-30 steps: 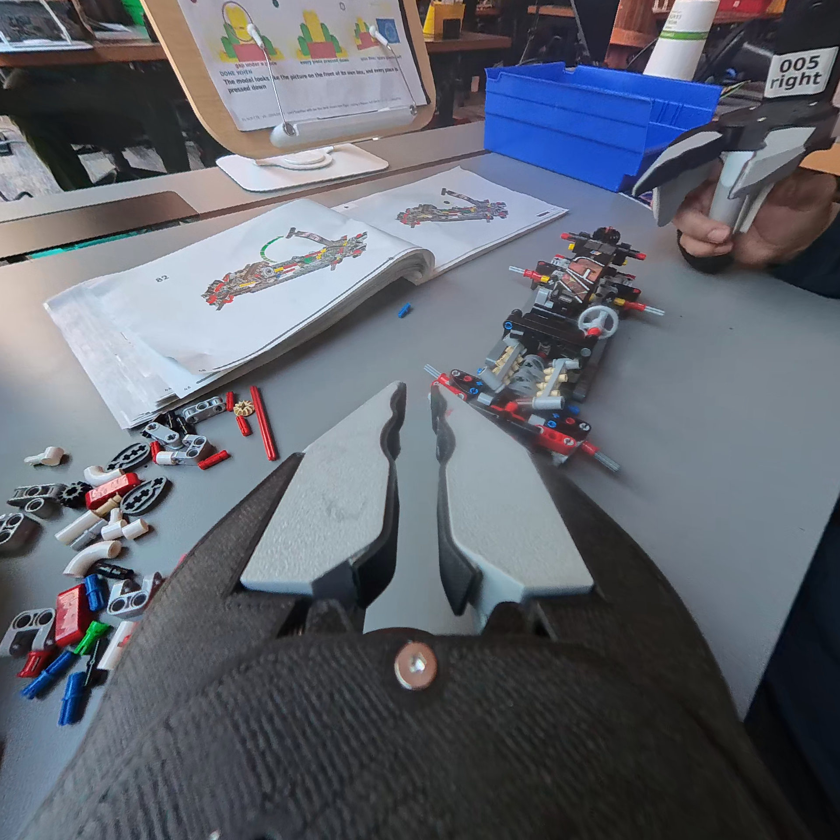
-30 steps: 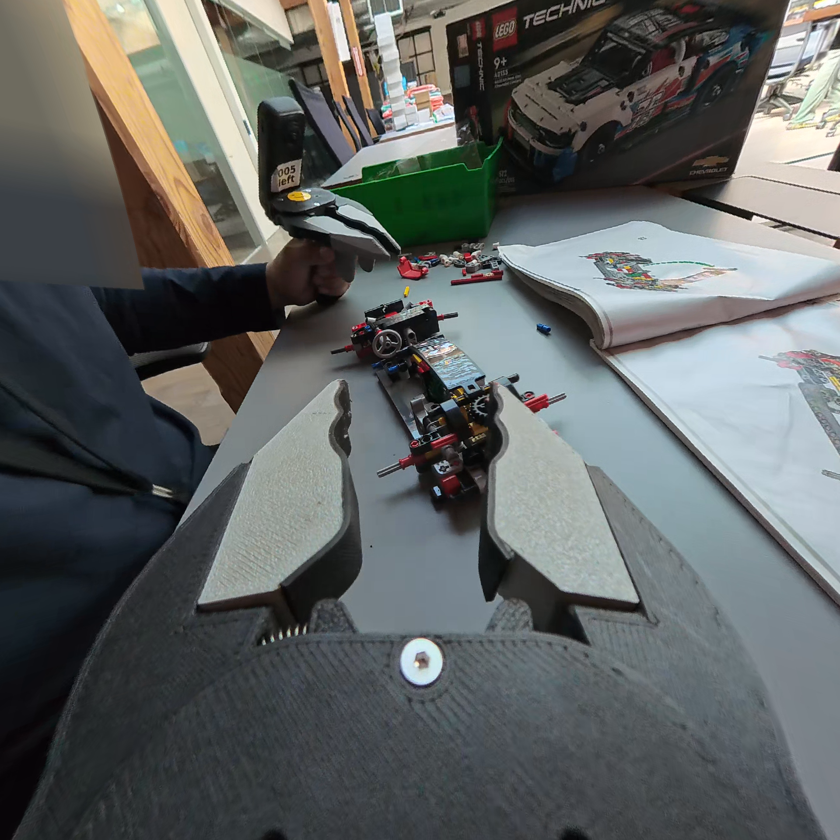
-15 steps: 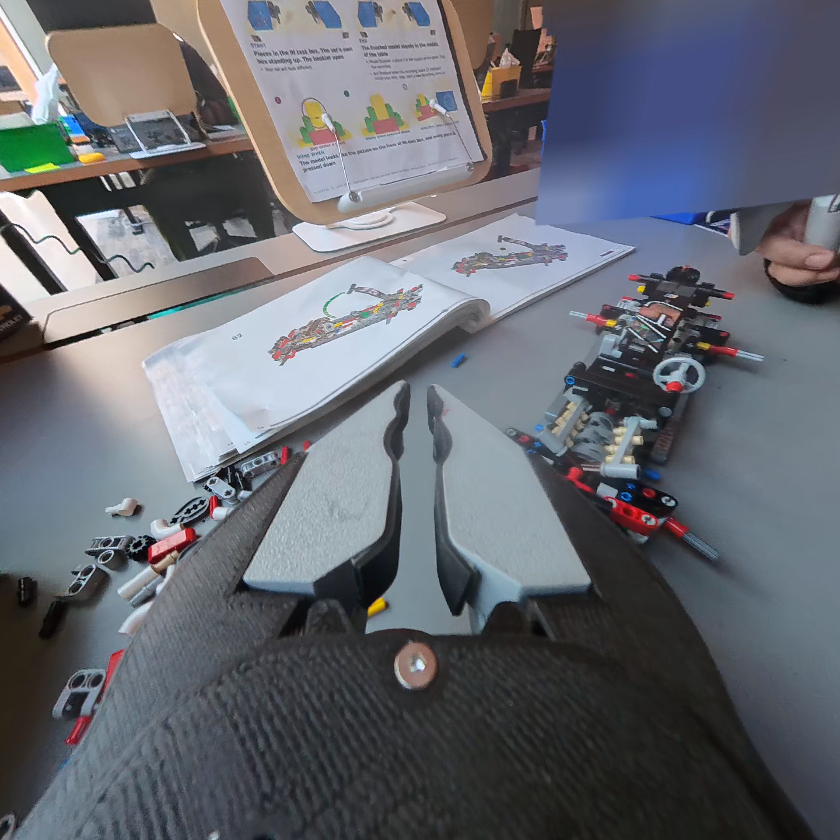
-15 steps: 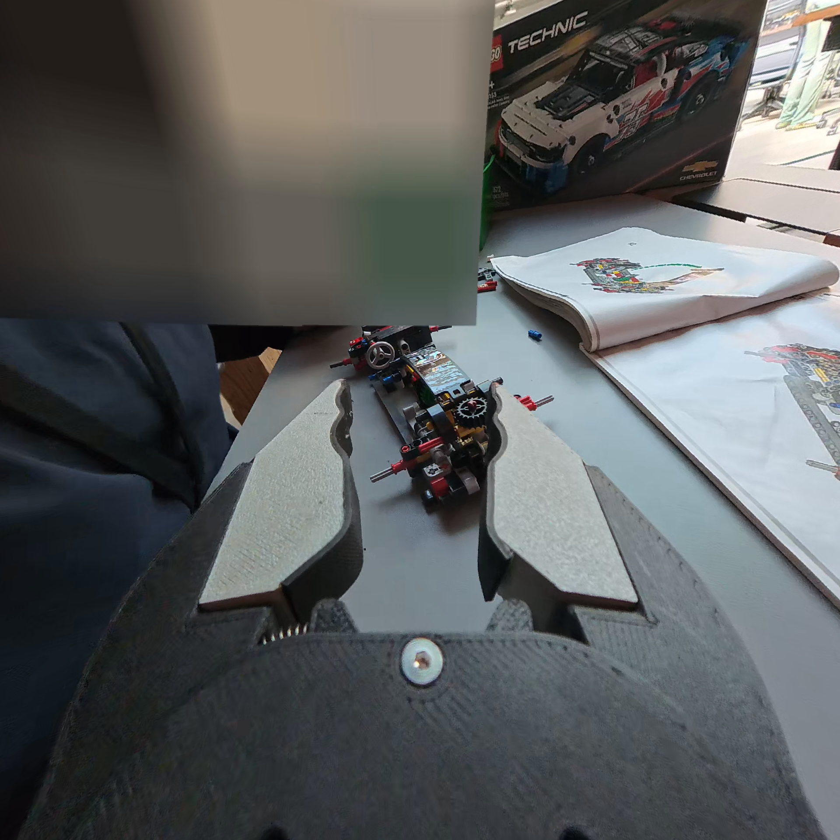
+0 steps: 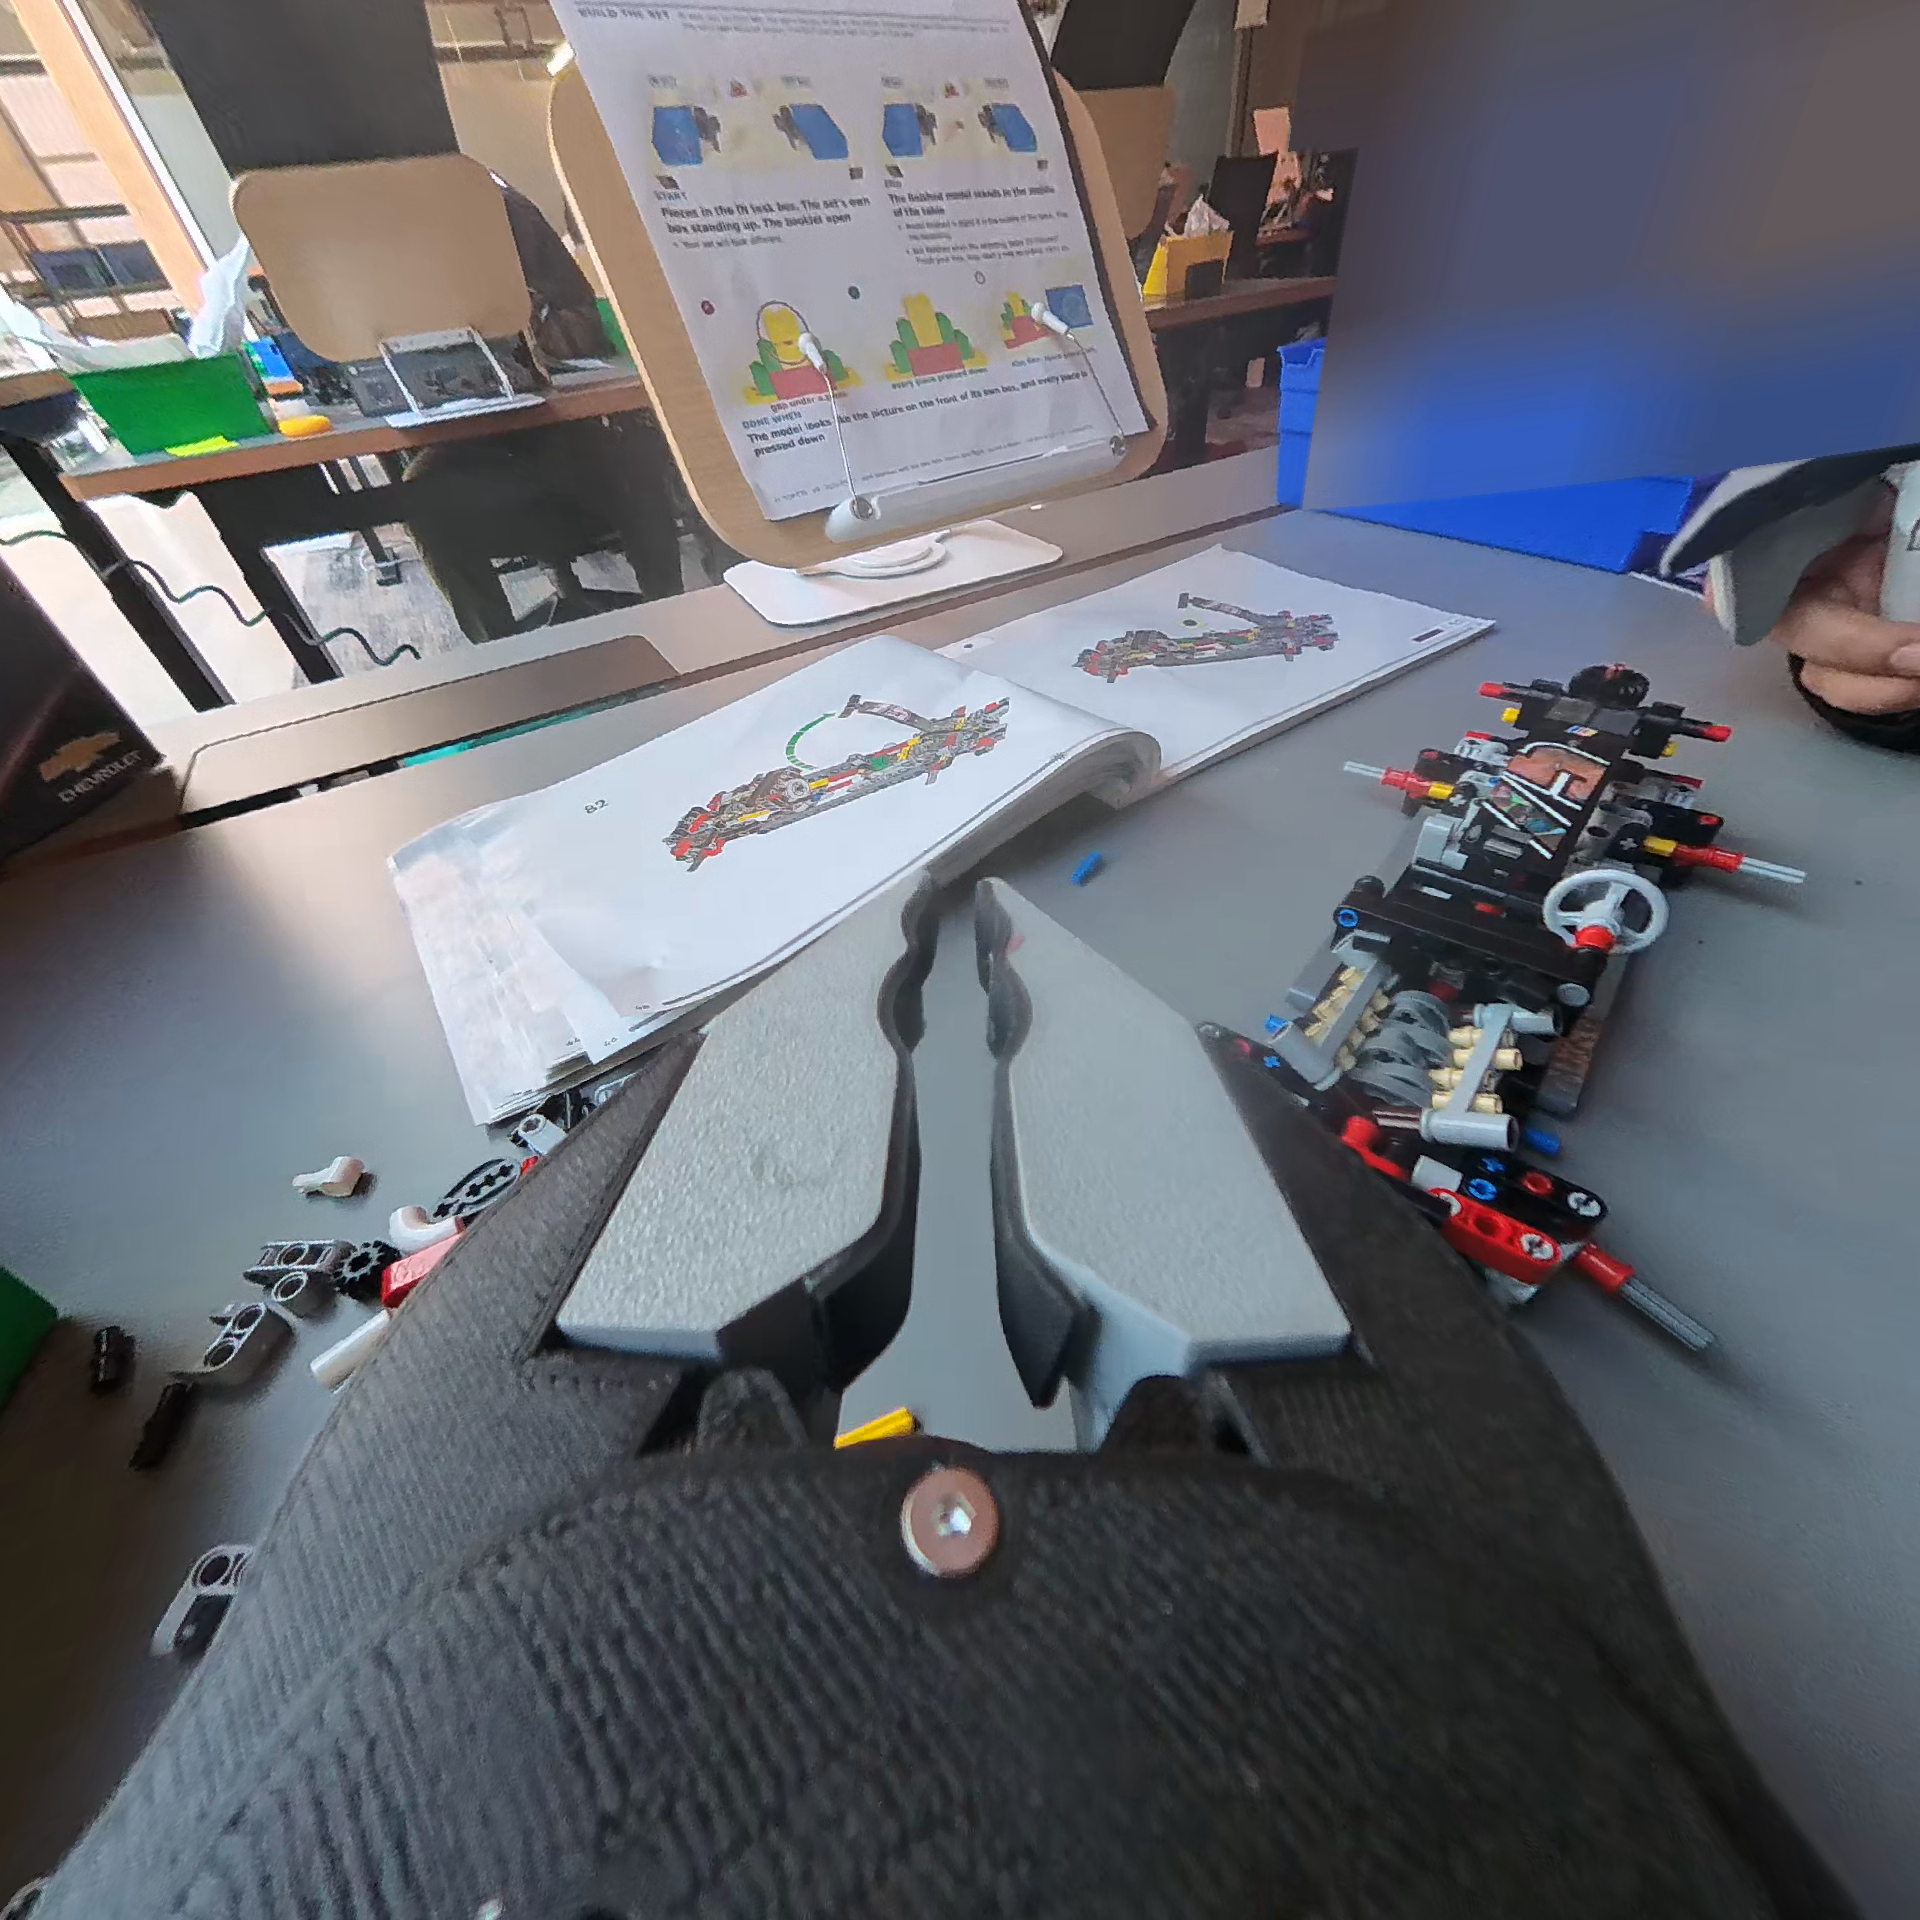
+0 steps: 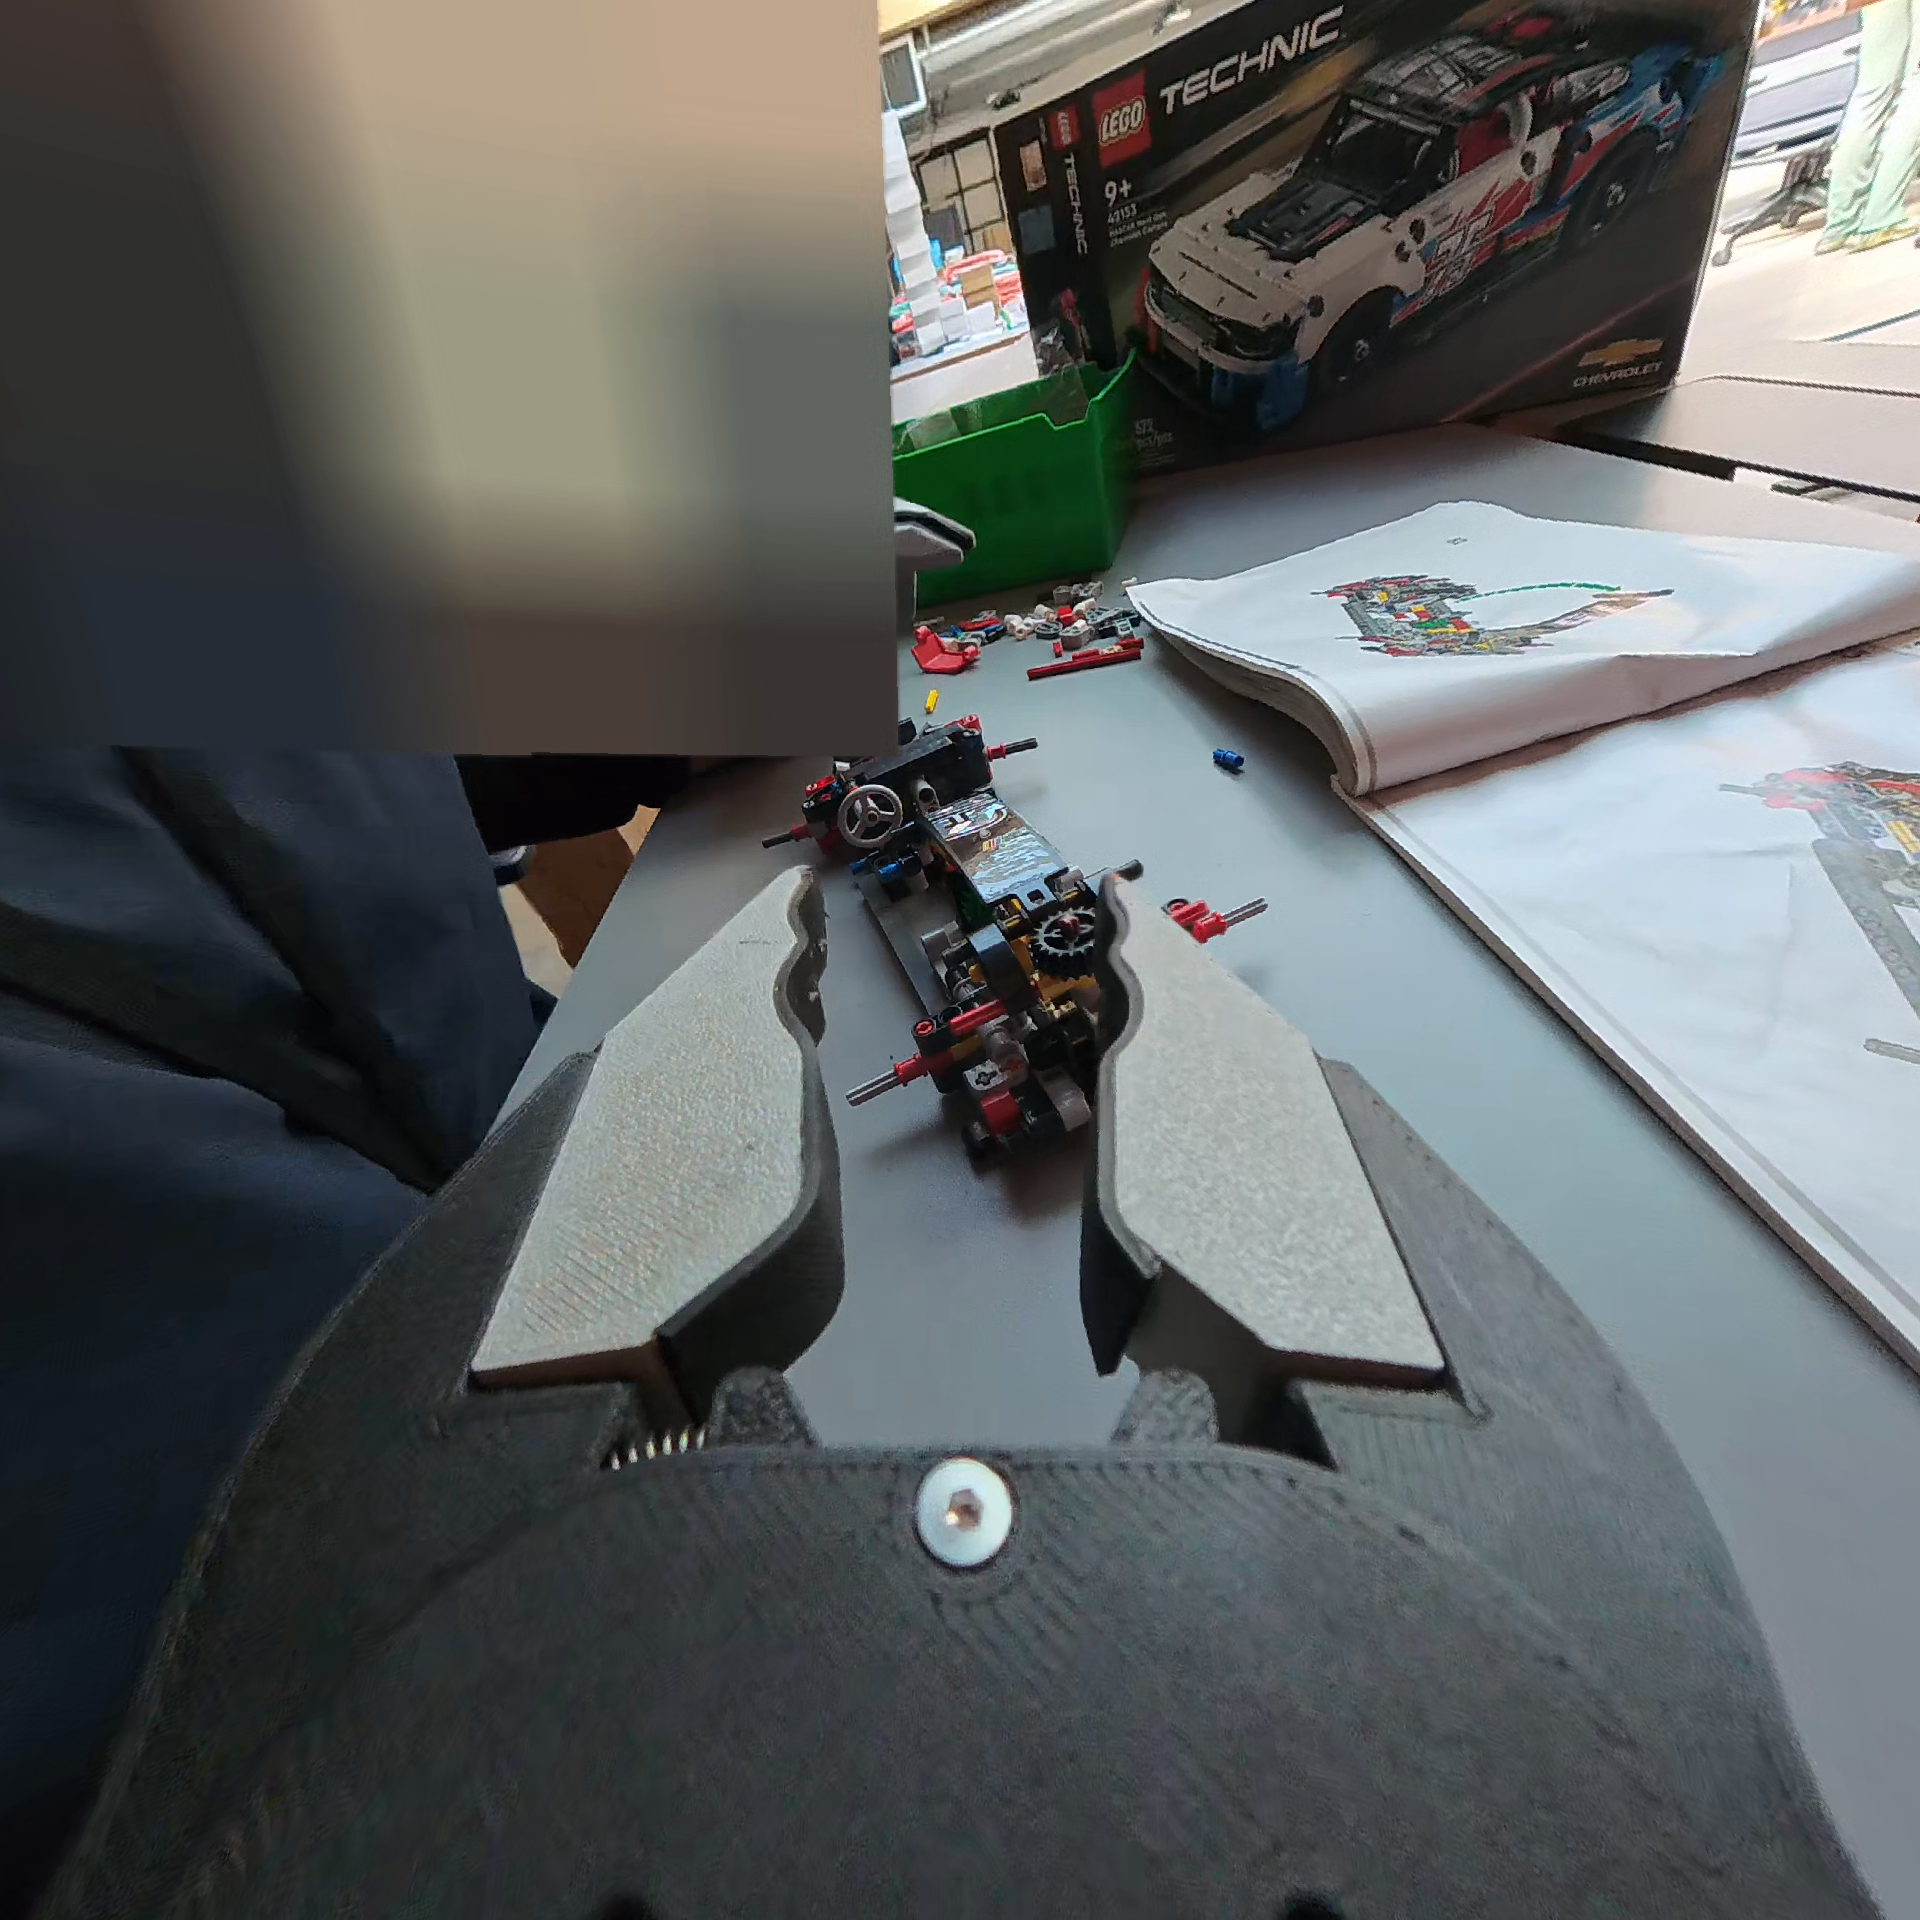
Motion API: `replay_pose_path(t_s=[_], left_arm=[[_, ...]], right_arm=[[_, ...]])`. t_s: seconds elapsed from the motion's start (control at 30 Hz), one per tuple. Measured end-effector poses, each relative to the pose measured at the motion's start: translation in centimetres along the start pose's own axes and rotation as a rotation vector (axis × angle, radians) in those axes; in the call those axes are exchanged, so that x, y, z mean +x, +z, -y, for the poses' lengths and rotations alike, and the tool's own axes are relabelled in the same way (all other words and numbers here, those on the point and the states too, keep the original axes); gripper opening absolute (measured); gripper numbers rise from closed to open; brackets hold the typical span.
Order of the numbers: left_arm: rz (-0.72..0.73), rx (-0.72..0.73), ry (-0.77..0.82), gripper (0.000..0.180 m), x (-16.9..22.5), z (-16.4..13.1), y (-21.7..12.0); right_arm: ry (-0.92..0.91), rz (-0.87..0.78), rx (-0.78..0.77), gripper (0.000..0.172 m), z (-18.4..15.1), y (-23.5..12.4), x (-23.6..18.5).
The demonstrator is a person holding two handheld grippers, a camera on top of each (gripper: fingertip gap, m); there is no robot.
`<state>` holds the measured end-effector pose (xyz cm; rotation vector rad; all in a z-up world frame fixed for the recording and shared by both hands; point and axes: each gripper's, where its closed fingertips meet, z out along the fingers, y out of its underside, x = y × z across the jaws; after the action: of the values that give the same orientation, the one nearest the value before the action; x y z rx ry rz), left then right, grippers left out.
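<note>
A part-built brick car chassis (image 5: 1507,935) lies on the grey table (image 5: 1714,1507). It also shows in the right wrist view (image 6: 987,831). My left gripper (image 5: 951,894) hovers over the table between an open instruction booklet (image 5: 779,831) and the chassis. Its fingers are nearly together, and only a thin slit of table shows between them. My right gripper (image 6: 961,883) is open over the near end of the chassis. Its right finger (image 6: 1226,1122) is at the chassis' side by a black gear (image 6: 1065,935). Its left finger (image 6: 707,1122) stands apart from the chassis.
Loose small parts (image 5: 312,1278) lie left of my left gripper, and more (image 6: 1070,634) lie by a green bin (image 6: 1008,499). A blue pin (image 5: 1086,865) lies near the booklet. The car box (image 6: 1351,208), a sheet on a stand (image 5: 883,291) and a blue bin (image 5: 1507,520) stand at the back. Spacing between my two grippers at the tips: around 30 centimetres. From my right tips it is roughly 4 centimetres to the black gear (image 6: 1065,935); from my left, 25 centimetres. It turns up in the left wrist view (image 5: 1614,683) as well.
My left gripper has drawn back and tilted up from the parts pile, and its fingers have come a little closer. My right gripper has neared the chassis end and its jaws have narrowed slightly.
</note>
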<state>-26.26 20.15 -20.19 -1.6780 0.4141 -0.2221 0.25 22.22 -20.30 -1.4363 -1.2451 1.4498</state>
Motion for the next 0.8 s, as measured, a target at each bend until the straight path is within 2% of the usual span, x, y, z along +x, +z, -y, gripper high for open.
replay_pose_path(t_s=[0.13, 0.27, 0.4, 0.43, 0.47, 0.57, 0.67, 0.73, 0.8], left_arm=[[-0.016, 0.005, 0.011, 0.003, 0.3, 0.1, 0.1], [-0.041, 0.016, 0.033, 0.003, 0.9, 0.3, 0.2], [-0.095, 0.041, 0.045, 0.003, 1.9, 0.6, 0.1], [-0.106, 0.045, 0.039, 0.003, 2.1, 0.7, 0.1], [-0.116, 0.049, 0.031, 0.003, 2.2, 0.7, 0.1], [-0.149, 0.048, 0.016, 0.003, 2.5, 0.8, 0.3], [-0.168, 0.047, 0.025, 0.003, 2.9, 0.7, 0.3], [-0.177, 0.048, 0.028, 0.003, 3.1, 0.8, 0.3], [-0.181, 0.045, 0.026, 0.003, 3.2, 0.7, 0.4]], right_arm=[[-0.07, -0.044, -0.056, 0.047, -0.7, 0.7, -0.1], [-0.158, -0.16, -0.091, 0.039, -0.9, 1.5, 0.7], [-0.242, -0.218, -0.116, 0.052, 0.3, 3.1, 0.2], [-0.278, -0.241, -0.151, 0.058, 0.3, 3.7, 0.1], [-0.327, -0.263, -0.202, 0.057, 0.1, 4.4, -0.1], [-0.559, -0.417, -0.363, 0.049, -0.9, 6.1, 0.7], [-0.766, -0.559, -0.526, 0.032, -2.1, 7.1, 2.0], [-0.846, -0.598, -0.605, 0.028, -3.1, 7.4, 2.4], [-0.869, -0.616, -0.607, 0.026, -3.3, 7.6, 2.4]])
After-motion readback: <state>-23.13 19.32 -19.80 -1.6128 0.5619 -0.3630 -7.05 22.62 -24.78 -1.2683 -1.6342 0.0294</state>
